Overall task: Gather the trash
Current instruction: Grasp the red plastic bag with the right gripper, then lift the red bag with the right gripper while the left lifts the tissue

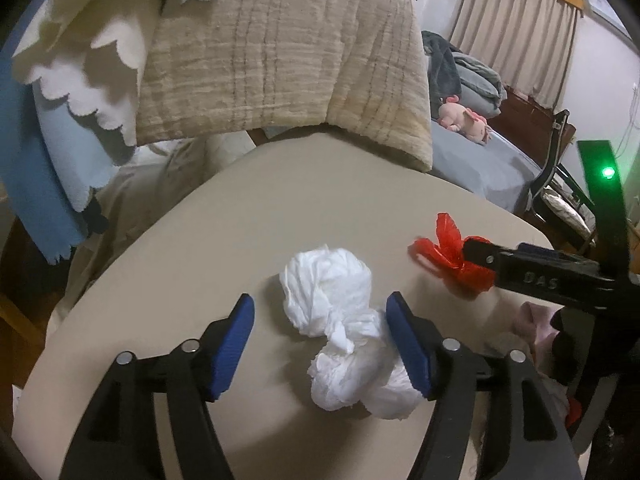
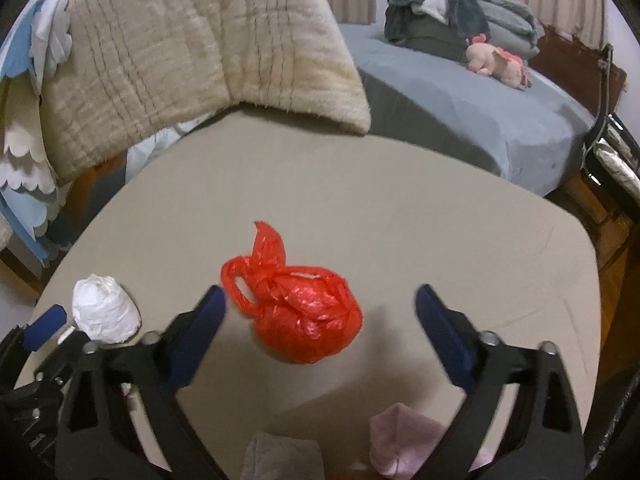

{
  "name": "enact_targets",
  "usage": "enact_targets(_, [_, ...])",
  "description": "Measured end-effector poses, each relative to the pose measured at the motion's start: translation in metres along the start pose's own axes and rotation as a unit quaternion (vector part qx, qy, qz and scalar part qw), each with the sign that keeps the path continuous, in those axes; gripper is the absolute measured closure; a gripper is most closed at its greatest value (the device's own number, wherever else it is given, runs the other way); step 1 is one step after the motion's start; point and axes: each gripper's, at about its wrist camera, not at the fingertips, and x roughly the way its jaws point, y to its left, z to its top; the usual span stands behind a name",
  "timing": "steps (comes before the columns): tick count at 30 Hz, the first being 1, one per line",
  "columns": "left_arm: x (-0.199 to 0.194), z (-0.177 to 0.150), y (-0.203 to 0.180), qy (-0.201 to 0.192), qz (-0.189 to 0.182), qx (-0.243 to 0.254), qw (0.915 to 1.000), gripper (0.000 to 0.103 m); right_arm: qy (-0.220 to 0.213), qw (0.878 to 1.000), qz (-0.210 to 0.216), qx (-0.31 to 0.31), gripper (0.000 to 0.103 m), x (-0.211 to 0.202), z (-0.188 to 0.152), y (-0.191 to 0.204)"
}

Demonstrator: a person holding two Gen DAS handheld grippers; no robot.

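- Two knotted bags lie on the beige desk: a white bag and a red bag, near each other but apart.
- Left gripper is spread, its blue pads either side of the white bag; the right-hand pad touches it.
- Right gripper is spread wide around the red bag, neither pad touching.
- Pink cloth sits at the desk's near edge.

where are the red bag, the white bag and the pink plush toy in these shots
red bag (image 2: 304, 316), right wrist view, on the bulging body below the knot
white bag (image 1: 332, 320), left wrist view, on the crumpled middle
pink plush toy (image 2: 498, 62), right wrist view, on its body, lying on the bed
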Motion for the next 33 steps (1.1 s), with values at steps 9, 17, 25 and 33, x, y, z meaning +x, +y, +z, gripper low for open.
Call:
enact_targets(9, [-0.007, -0.006, -0.007, 0.003, -0.007, -0.015, 0.9999, 0.049, 0.019, 0.999, 0.043, -0.013, 0.057, 0.003, -0.005, 0.003])
enact_targets(17, [-0.016, -0.01, -0.021, 0.003, -0.029, -0.019, 0.9994, 0.084, -0.035, 0.997, 0.064, -0.005, 0.057, -0.043, -0.001, -0.008])
enact_targets(25, [-0.025, -0.024, -0.032, 0.004, -0.013, -0.021, 0.9997, 0.047, -0.046, 0.996, 0.075, -0.007, 0.057, -0.082, -0.027, -0.02])
enact_targets(33, [-0.015, -0.037, -0.038, 0.021, -0.017, -0.012, 0.9995, 0.063, -0.041, 0.997, 0.069, -0.012, 0.057, -0.097, -0.056, -0.023])
